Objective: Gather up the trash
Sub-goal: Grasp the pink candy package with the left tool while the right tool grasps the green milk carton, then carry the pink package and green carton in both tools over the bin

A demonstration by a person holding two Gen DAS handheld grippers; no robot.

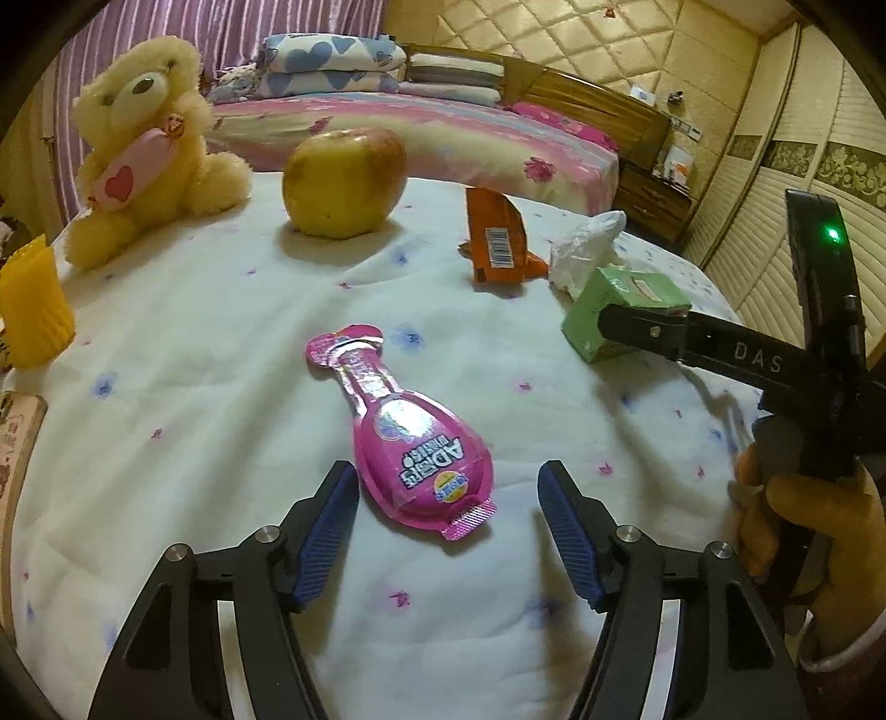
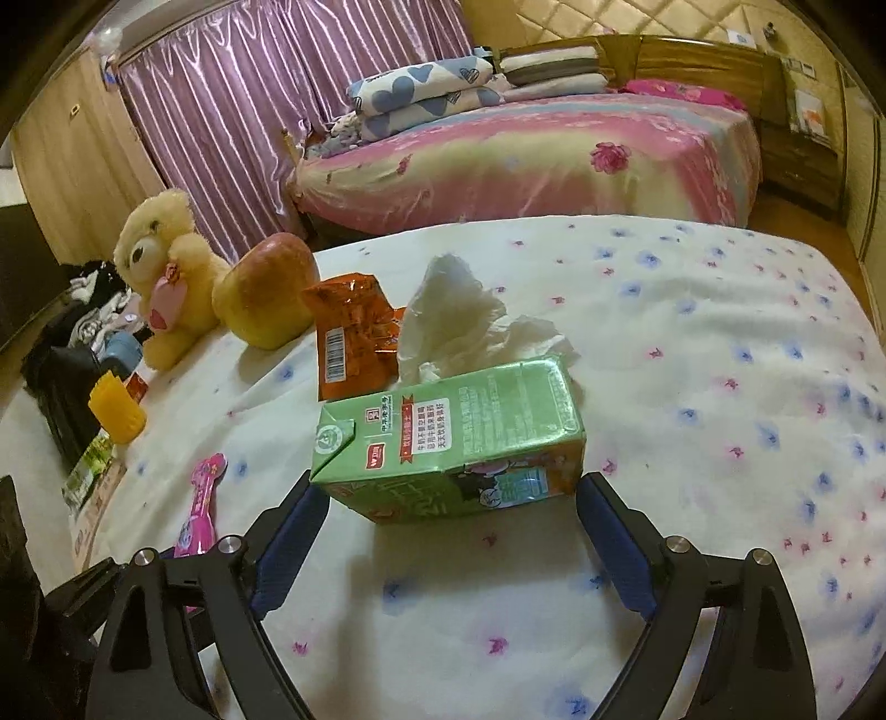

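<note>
While your right gripper [image 2: 446, 545] is standing released around the near end of the green carton [image 2: 448, 437], lying just before the crumpled tissue [image 2: 459, 321], and your left gripper [image 1: 448, 526] is waiting unclenched over the pink pouch [image 1: 407, 437], be closing squarely on its short sides.

Right claw [image 2: 448, 531] stands open around green carton [image 2: 448, 443] lying on quilt [image 2: 692, 354]

A home bedroom; a bed [image 2: 554, 160] with a pink flowered sheet and folded quilts [image 2: 421, 94] stands before purple curtains [image 2: 232, 127]; a padded wall [image 1: 581, 44], a wardrobe [image 1: 803, 183] and a teddy bear [image 1: 144, 144] complete it.
</note>
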